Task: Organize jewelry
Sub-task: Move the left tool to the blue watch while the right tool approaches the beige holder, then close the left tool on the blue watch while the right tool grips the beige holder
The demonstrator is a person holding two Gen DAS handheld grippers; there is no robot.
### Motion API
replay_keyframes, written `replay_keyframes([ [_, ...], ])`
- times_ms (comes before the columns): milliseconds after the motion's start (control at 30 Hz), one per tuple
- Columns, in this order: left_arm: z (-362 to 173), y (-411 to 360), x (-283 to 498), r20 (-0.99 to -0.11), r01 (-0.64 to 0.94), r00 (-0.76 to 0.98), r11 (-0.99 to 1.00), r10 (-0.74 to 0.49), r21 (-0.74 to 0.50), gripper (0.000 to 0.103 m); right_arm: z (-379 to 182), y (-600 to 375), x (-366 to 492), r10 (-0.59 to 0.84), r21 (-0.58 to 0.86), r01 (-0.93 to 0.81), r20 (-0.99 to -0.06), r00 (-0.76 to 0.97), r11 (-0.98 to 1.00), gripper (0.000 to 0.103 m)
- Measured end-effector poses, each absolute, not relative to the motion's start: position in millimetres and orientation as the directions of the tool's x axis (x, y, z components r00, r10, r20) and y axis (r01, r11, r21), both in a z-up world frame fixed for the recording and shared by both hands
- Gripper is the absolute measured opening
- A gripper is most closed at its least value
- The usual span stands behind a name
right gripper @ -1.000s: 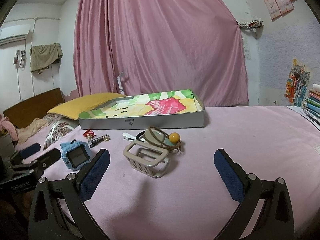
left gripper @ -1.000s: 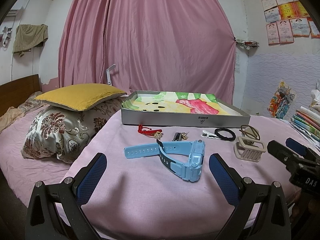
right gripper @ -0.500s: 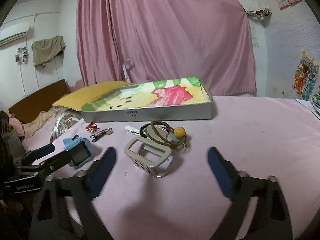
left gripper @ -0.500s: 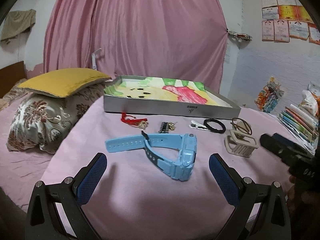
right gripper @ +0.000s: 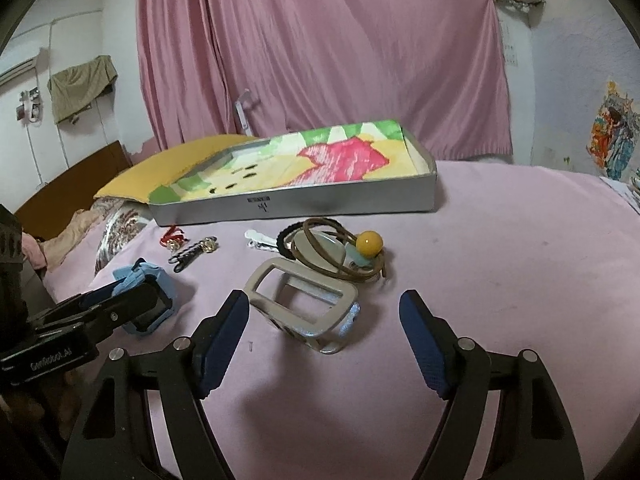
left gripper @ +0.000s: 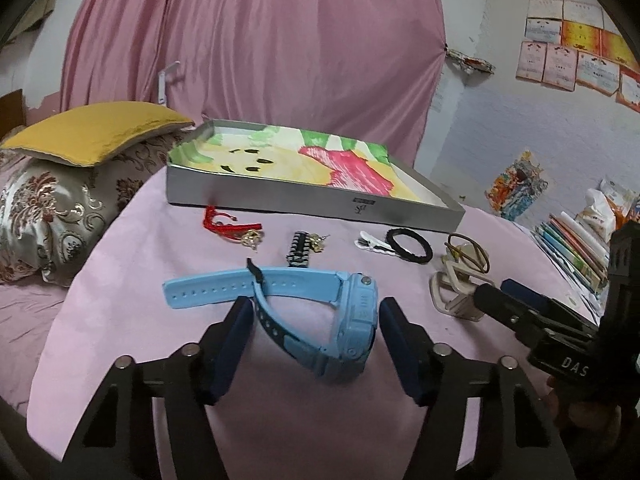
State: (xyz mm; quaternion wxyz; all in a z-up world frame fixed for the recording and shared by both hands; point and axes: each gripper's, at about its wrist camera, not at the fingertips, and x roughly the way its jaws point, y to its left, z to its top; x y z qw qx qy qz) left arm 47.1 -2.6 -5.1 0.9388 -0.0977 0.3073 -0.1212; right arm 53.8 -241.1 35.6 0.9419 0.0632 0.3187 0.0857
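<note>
1. While both grippers are hanging low over the pink bedcover (right gripper: 500, 240), the grey tray (left gripper: 304, 196) is sitting at the far side of it, holding only a crayon-coloured sheet in yellow, red and green; no jewelry is lying in it.
2. Everything else is lying loose on the cover, just in front of the tray's near wall: a red cord bracelet (left gripper: 220, 226) with a gold charm, a dark ridged hair clip (left gripper: 299, 250), a white clip (left gripper: 370, 243), a black hair tie (left gripper: 409, 245), and a brown cord with a yellow bead (right gripper: 369, 240).
3. Left gripper (left gripper: 316, 326) is standing about half open, its jaws having just been closing; the blue watch (left gripper: 352, 320) is sitting between the ribbed blue pads, which are looking just clear of it, not pressing.
4. The watch is a chunky plastic case with a soft perforated strap trailing toward the tray's left end.
5. Right gripper (right gripper: 324, 330) is standing fairly wide after closing in; the beige claw clip (right gripper: 304, 304), a hollow rectangular frame, is lying between its fingers, untouched.
6. Beside the tray's left end, a yellow cushion (left gripper: 92, 132) is resting on a floral brocade pillow (left gripper: 52, 208).
</note>
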Motion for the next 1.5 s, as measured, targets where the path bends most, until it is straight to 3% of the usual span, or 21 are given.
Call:
replay_keyframes([
  [467, -2.9, 0.2, 62.7, -0.600, 0.195, 0.725, 0.936, -0.338, -0.292, 0.052, 34.0, -226.4, 74.4, 0.204, 0.198, -0.095, -0.654, 0.728, 0.976, 0.073],
  [667, -3.7, -5.1, 62.9, -0.606, 0.212, 0.711, 0.930, -0.357, -0.299, 0.038, 33.0, -223.8, 80.5, 0.187, 0.181, -0.084, -0.690, 0.699, 0.980, 0.072],
  [800, -2.9, -8.4, 62.3, -0.604, 0.226, 0.707, 0.927, -0.368, -0.300, 0.029, 32.0, -225.1, 83.9, 0.177, 0.184, -0.065, -0.703, 0.689, 0.981, 0.062],
  [1000, -2.3, -11.1, 59.2, -0.605, 0.222, 0.709, 0.929, -0.362, -0.296, 0.023, 32.1, -228.6, 72.7, 0.235, 0.234, -0.097, -0.691, 0.683, 0.967, 0.062],
  [1200, -2.4, -12.4, 50.0, -0.599, 0.217, 0.711, 0.926, -0.367, -0.309, 0.023, 31.5, -231.2, 54.3, 0.303, 0.274, -0.150, -0.693, 0.654, 0.950, 0.062],
  [1333, -1.3, -12.7, 40.7, -0.595, 0.220, 0.713, 0.924, -0.371, -0.313, 0.022, 33.2, -237.5, 50.6, 0.410, 0.377, -0.192, -0.673, 0.616, 0.906, 0.061],
  [1500, 0.2, -11.2, 36.5, -0.590, 0.205, 0.721, 0.926, -0.363, -0.318, 0.022, 39.4, -239.9, 54.6, 0.416, 0.392, -0.191, -0.643, 0.642, 0.900, 0.061],
])
